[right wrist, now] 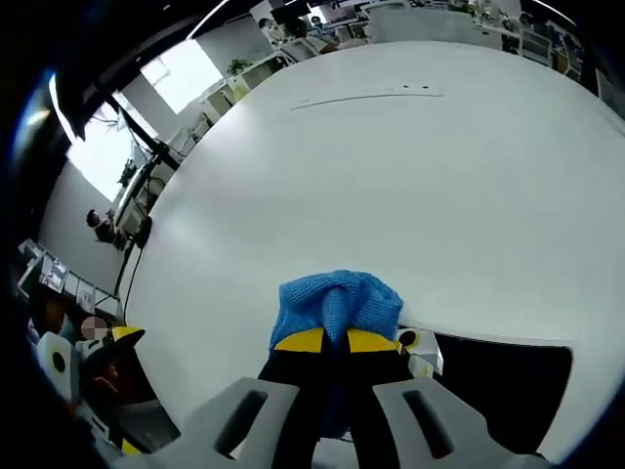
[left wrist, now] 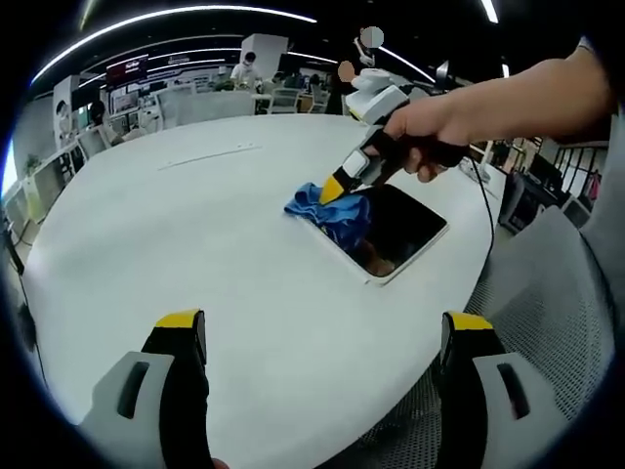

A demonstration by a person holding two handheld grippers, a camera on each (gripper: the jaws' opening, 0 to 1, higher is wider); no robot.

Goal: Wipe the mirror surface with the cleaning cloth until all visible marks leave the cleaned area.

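Note:
A dark mirror [left wrist: 398, 227] in a white frame lies flat near the right edge of the round white table [left wrist: 195, 225]. A blue cleaning cloth [left wrist: 332, 210] rests bunched on the mirror's left end. My right gripper [left wrist: 334, 189], held by a hand, is shut on the cloth and presses it down there. In the right gripper view the cloth [right wrist: 337, 303] bulges out past the closed yellow-tipped jaws of my right gripper [right wrist: 336, 340], with the mirror [right wrist: 503, 376] dark at the lower right. My left gripper [left wrist: 322, 327] hovers open over the table's near side, holding nothing.
A grey mesh chair [left wrist: 547, 283] stands at the table's right edge. A cable [left wrist: 485, 210] trails off past the mirror. Desks, chairs and people fill the office behind the table [left wrist: 264, 88]. The left gripper [right wrist: 93, 357] comes in at the lower left of the right gripper view.

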